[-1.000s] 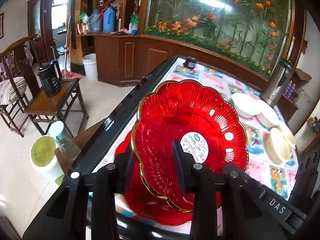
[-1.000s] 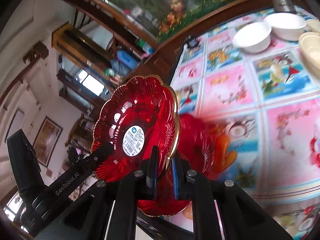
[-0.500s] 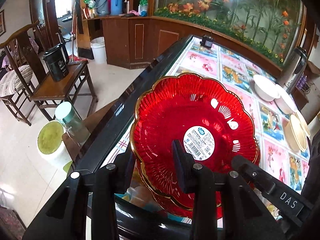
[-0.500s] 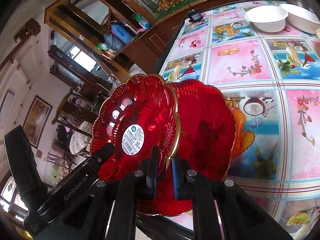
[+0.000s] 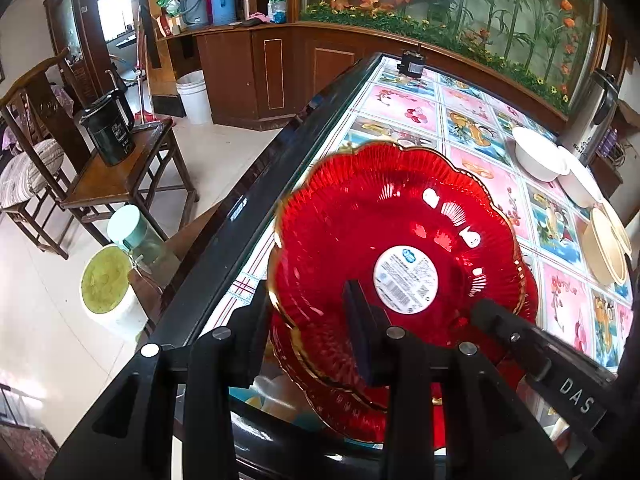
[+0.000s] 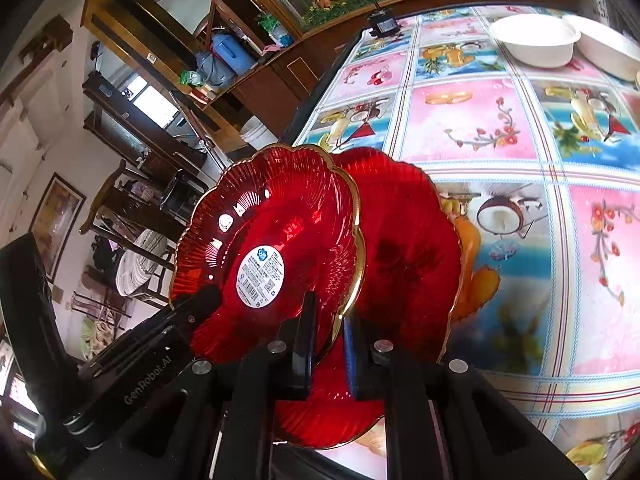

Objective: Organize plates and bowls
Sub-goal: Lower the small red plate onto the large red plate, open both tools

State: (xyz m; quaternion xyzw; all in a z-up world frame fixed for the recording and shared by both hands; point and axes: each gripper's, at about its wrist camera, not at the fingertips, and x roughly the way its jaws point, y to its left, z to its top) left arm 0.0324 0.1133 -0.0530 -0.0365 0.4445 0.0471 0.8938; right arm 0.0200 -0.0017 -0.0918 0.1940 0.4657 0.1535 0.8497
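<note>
A red scalloped glass plate with a gold rim and a white label (image 5: 384, 232) (image 6: 272, 232) is held above a second red plate (image 6: 408, 248) that lies on the table; its edge shows under the held one (image 5: 344, 408). My right gripper (image 6: 328, 332) is shut on the held plate's rim. My left gripper (image 5: 308, 328) straddles the opposite rim with a wide gap between its fingers, one finger above the plate and one below. White bowls (image 5: 536, 152) (image 6: 532, 40) and cream plates (image 5: 604, 244) sit at the table's far right.
The table has a black edge (image 5: 248, 208) and a fruit-print cloth (image 6: 472, 120). Left of it stand a wooden side table with a black kettle (image 5: 108, 132), a chair, a jar (image 5: 136, 232) and a white bucket. A steel thermos (image 5: 596, 112) stands at the far end.
The held plate has come down closer over the plate on the table. Both grippers keep the same hold on its rim.
</note>
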